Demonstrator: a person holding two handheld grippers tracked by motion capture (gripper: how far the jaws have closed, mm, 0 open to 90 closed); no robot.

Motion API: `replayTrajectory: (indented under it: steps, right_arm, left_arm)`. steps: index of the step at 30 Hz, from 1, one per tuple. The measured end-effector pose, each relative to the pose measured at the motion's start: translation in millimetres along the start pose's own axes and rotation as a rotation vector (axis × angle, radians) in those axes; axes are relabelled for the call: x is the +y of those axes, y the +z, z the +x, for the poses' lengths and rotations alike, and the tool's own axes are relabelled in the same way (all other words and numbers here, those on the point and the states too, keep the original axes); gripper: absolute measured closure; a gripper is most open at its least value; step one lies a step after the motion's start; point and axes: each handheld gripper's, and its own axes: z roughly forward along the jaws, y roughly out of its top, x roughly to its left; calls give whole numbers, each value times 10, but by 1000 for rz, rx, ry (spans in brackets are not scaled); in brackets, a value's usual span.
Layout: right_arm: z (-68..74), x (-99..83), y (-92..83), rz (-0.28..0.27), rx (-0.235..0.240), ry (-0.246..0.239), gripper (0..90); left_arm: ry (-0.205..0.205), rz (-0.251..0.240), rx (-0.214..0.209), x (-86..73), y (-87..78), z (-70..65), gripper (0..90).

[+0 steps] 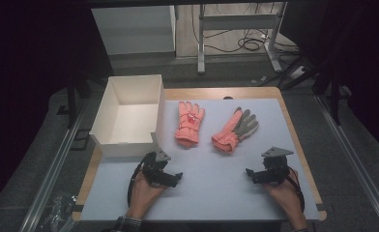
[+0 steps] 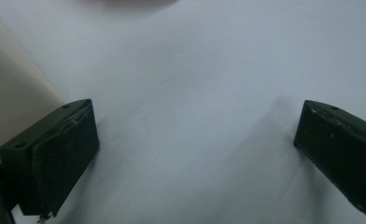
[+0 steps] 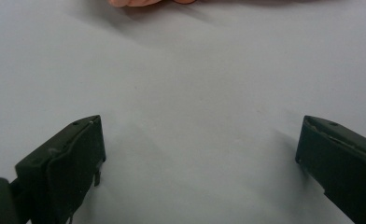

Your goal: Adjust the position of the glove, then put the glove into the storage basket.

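Two salmon-pink gloves lie on the pale table cover: one (image 1: 188, 123) back-up beside the box, the other (image 1: 235, 130) to its right with its grey palm showing. An open white box (image 1: 129, 116) stands at the table's left. My left gripper (image 1: 176, 178) rests low on the cover in front of the box, held by a hand; its jaws stand wide apart with bare cover between them (image 2: 195, 140). My right gripper (image 1: 250, 172) sits near the front right, jaws spread wide over bare cover (image 3: 200, 149). A pink glove edge (image 3: 139, 2) peeks in at the top of the right gripper view.
The box's near wall (image 2: 8, 102) is close beside my left gripper. The table's wooden rim (image 1: 294, 135) runs along the right. Beyond the table stand a white cabinet (image 1: 134, 29) and a metal frame with cables (image 1: 240, 34) on the floor.
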Motion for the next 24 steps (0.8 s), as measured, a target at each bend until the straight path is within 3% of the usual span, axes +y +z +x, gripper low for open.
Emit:
replayTrajectory:
  steps: [20, 24]
  right_arm:
    - [1, 11, -2, 7, -2, 7, 19]
    - [8, 31, -15, 19, -10, 16, 55]
  left_arm:
    - [0, -1, 0, 1, 1, 1, 0]
    - [-1, -1, -1, 1, 1, 2, 0]
